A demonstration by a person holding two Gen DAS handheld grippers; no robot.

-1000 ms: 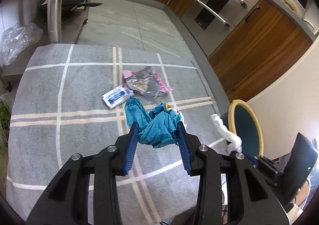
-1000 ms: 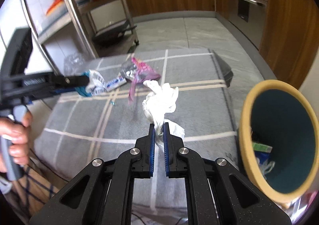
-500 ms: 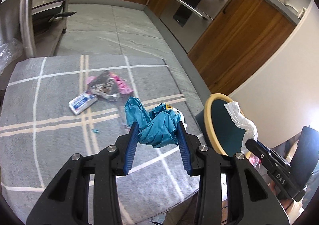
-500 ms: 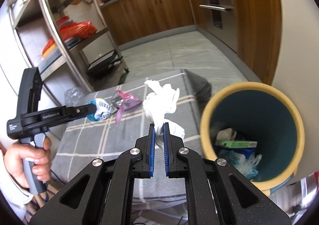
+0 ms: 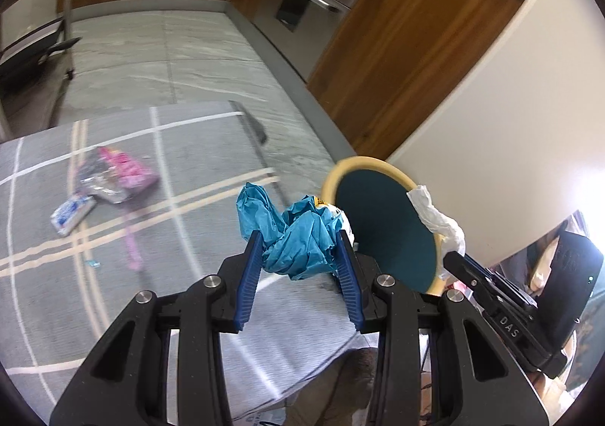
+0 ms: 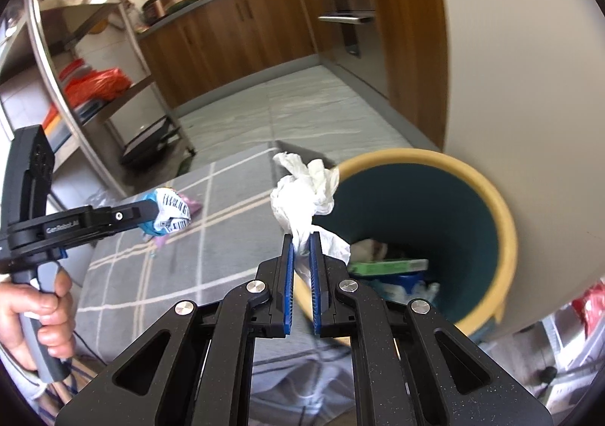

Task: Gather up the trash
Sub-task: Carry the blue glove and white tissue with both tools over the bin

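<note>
My left gripper (image 5: 298, 242) is shut on a crumpled teal wrapper (image 5: 295, 237) and holds it above the table's right edge, just left of the bin. My right gripper (image 6: 301, 237) is shut on a crumpled white tissue (image 6: 302, 191) at the near-left rim of the bin (image 6: 503, 222), which is teal inside with a yellow rim and holds several pieces of trash. The bin (image 5: 351, 165), the tissue (image 5: 438, 218) and the right gripper (image 5: 459, 261) also show in the left wrist view. The left gripper (image 6: 160, 214) shows in the right wrist view with its wrapper (image 6: 172, 212).
A pink and silver wrapper (image 5: 113, 180) and a small blue and white packet (image 5: 72, 214) lie on the grey checked tablecloth (image 5: 151, 274). Wooden cabinets (image 5: 397, 59), a metal shelf rack (image 6: 68, 59) and a white wall (image 5: 491, 123) stand around the table.
Both grippers have moved right toward the bin with their loads. The tissue has come from the table side to the bin's rim. The wrappers on the cloth have not moved.
</note>
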